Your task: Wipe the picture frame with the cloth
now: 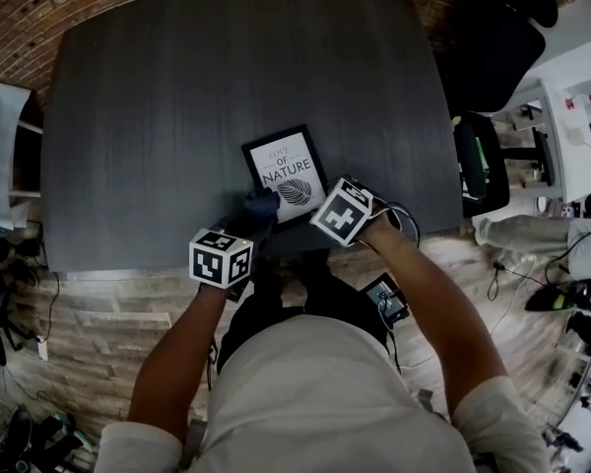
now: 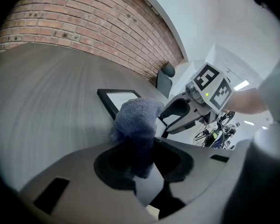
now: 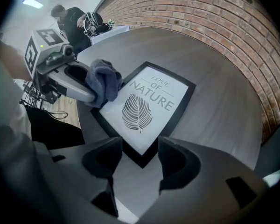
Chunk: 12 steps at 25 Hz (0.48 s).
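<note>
The black picture frame (image 1: 286,173), with a leaf print, lies flat near the front edge of the dark table (image 1: 177,116). My left gripper (image 1: 248,223) is shut on a bunched dark blue cloth (image 2: 137,120), and in the right gripper view the cloth (image 3: 102,80) rests at the left edge of the picture frame (image 3: 151,101). My right gripper (image 3: 139,158) points steeply down with its jaws apart. They straddle the frame's near corner, and I cannot tell whether they touch it. The left gripper view shows the right gripper (image 2: 184,113) beyond the cloth.
A black office chair (image 1: 492,52) stands off the table's right side. A brick wall (image 2: 84,27) runs behind the table. A person (image 3: 77,20) stands in the background on the left. Cables and gear lie on the wooden floor (image 1: 532,294).
</note>
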Available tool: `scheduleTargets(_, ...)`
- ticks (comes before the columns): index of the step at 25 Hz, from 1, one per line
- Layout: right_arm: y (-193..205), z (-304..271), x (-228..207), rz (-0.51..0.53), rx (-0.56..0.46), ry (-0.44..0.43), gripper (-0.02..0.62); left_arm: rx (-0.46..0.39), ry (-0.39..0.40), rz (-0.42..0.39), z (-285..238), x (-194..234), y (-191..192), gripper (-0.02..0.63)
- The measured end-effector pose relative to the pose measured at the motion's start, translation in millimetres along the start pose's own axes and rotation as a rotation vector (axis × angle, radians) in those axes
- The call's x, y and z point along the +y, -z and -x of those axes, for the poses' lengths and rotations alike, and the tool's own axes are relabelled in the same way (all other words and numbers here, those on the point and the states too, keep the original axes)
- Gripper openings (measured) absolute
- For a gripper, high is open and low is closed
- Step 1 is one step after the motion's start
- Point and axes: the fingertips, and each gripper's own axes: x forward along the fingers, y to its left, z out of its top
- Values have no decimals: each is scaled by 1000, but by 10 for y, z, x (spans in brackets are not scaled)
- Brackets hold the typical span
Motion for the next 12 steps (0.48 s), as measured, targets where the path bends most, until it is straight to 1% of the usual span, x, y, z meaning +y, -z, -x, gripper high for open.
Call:
scheduleTargets(6,-18,-8,3,-15,4,6,241,-10,30,38,46,-96,120,110)
scheduleTargets(9,0,-4,5,-26,10,9,238,5,49,30,56,-154,163,110)
scheduleTargets(12,-5,-3,2,-36,12,11,236,30,85,11,79,-213,206,112)
